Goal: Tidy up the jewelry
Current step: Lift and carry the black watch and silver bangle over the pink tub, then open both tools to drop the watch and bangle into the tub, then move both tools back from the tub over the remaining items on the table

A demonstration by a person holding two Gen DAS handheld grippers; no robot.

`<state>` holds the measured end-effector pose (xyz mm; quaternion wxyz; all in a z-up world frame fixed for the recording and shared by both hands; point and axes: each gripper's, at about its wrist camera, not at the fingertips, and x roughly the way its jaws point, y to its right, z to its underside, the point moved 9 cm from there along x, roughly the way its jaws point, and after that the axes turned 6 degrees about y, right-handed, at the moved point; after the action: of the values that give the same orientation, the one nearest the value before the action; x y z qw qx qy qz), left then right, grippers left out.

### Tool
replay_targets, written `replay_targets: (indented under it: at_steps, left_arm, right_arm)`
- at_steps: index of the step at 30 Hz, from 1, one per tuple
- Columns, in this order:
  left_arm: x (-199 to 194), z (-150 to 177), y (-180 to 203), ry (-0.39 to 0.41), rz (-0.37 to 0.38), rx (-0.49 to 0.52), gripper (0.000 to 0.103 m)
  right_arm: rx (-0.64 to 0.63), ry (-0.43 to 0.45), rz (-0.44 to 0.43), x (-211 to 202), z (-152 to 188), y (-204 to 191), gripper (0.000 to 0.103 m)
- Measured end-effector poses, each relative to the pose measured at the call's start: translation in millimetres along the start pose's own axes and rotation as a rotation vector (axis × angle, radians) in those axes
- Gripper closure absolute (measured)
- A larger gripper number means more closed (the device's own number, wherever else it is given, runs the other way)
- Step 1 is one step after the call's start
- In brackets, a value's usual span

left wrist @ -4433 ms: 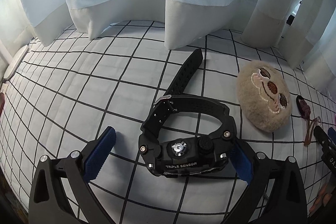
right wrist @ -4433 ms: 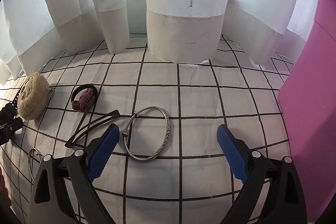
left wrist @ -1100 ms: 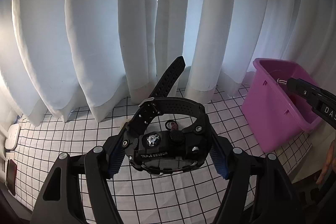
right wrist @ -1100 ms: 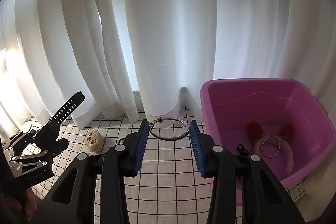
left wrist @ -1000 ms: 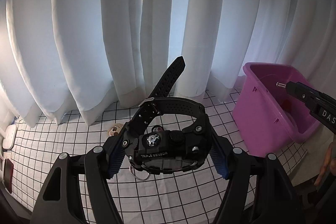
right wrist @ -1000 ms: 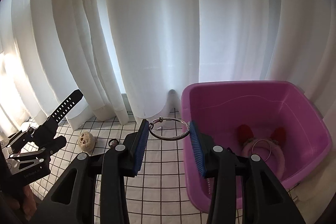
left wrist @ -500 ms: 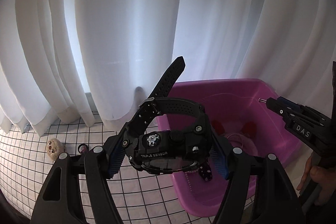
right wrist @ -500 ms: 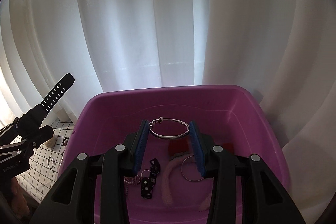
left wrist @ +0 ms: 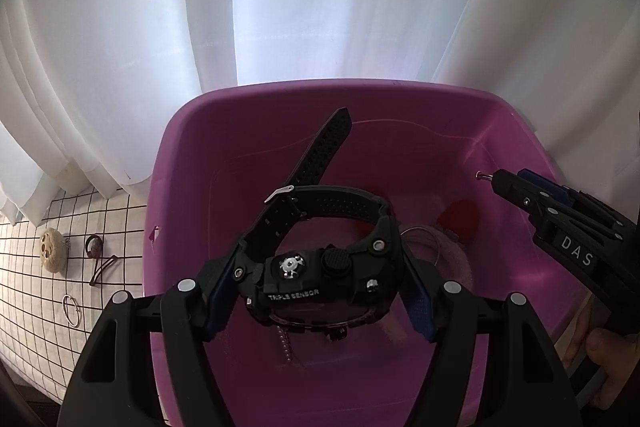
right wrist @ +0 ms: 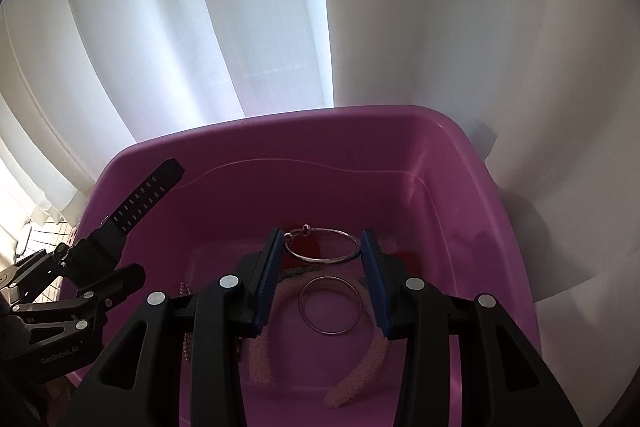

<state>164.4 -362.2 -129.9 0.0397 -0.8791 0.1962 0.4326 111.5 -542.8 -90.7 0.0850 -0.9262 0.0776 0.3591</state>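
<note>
My left gripper [left wrist: 316,291] is shut on a black sports watch [left wrist: 320,267] and holds it over the open purple tub [left wrist: 360,95]. Its strap sticks up. My right gripper [right wrist: 322,247] is shut on a silver bangle [right wrist: 320,251] and holds it above the same tub [right wrist: 400,155]. In the right wrist view the left gripper with the watch strap [right wrist: 140,195] shows at the left. In the tub lie a second silver ring [right wrist: 330,305], a pink fuzzy headband [right wrist: 360,367] and a bead chain [left wrist: 286,345].
On the checked cloth [left wrist: 24,291] left of the tub lie a beige plush face [left wrist: 52,249], a dark hair tie [left wrist: 94,246], a thin hair clip [left wrist: 103,269] and a small ring [left wrist: 71,310]. White curtains [left wrist: 280,7] hang close behind the tub.
Both grippers have picked up their items from the cloth and carried them right, to above the purple tub. In the last half second both moved further over the tub.
</note>
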Motion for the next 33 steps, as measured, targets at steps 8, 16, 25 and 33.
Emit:
replay_targets:
  at_steps: [8,16,25,33]
  left_arm:
    - [19.1,5.0,-4.9,-0.057,-0.037,-0.031,0.036]
    - [21.2,4.5,-3.7,-0.088,-0.060,-0.041,0.026]
    - [12.4,2.2,-5.1,-0.059,-0.080,-0.057,0.009]
    - [9.4,3.5,-3.0,-0.058,-0.075,-0.059,0.009]
  right_arm:
    - [0.015,-0.087,-0.007,19.4,8.4,6.8,0.064]
    - [0.034,-0.134,-0.002,29.8,11.8,14.7,0.046]
    - [0.060,-0.115,-0.010,29.1,12.7,23.9,0.043]
    - [0.064,-0.106,-0.013,21.5,14.3,22.0,0.039]
